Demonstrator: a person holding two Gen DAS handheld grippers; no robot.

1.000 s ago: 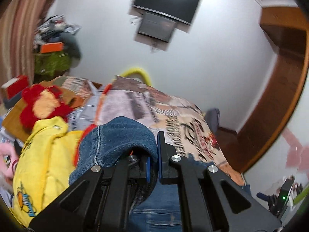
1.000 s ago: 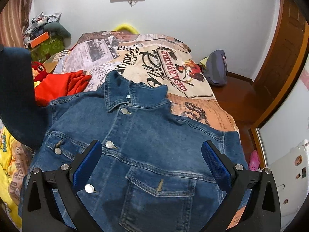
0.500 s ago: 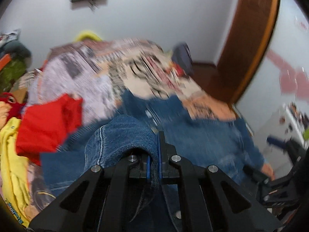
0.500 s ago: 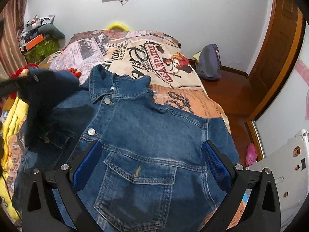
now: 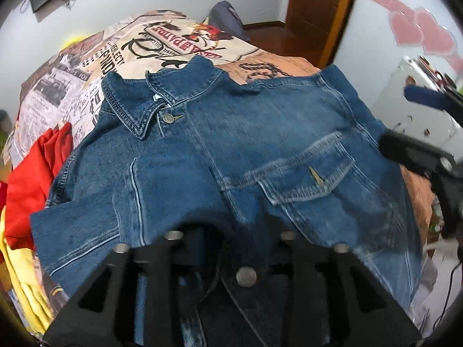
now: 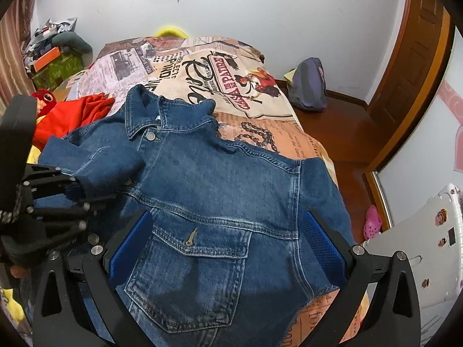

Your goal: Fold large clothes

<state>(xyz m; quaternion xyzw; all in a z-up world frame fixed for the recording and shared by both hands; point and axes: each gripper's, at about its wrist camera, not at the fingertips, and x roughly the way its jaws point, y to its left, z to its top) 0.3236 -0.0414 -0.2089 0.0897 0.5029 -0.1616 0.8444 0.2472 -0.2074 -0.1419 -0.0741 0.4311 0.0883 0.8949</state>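
Left wrist view: the jacket (image 5: 260, 144) lies front up on the bed (image 5: 179, 37), collar toward the far wall, chest pocket (image 5: 306, 176) to the right. Its sleeve (image 5: 95, 225) is folded across the front, the cuff end lying just ahead of the left gripper (image 5: 231, 240). The jaws have just been opening; they stand partly apart with the sleeve denim between them, and through the blur the pads no longer seem to press on it. A red garment (image 5: 37, 170) and a yellow one (image 5: 20, 277) lie at the left edge of the bed. The right gripper (image 5: 428, 167) shows at the right margin.

Right wrist view: the right gripper (image 6: 225, 243) hovers over the lower front of the jacket (image 6: 231, 173), jaws spread wide and holding nothing, the pocket (image 6: 196, 263) between them. The left gripper (image 6: 78, 199) reaches in from the left at the folded sleeve (image 6: 95, 164). The other sleeve (image 6: 324, 190) hangs off the bed's right edge. A backpack (image 6: 309, 86) sits on the floor by the wall.

Judged from this, the step in hand is letting go of the first sleeve after folding it inward. The next move likely calls for the left gripper to back clear without dragging the cuff, and for the right gripper to take the hanging sleeve near its cuff and carry it across the front to match.
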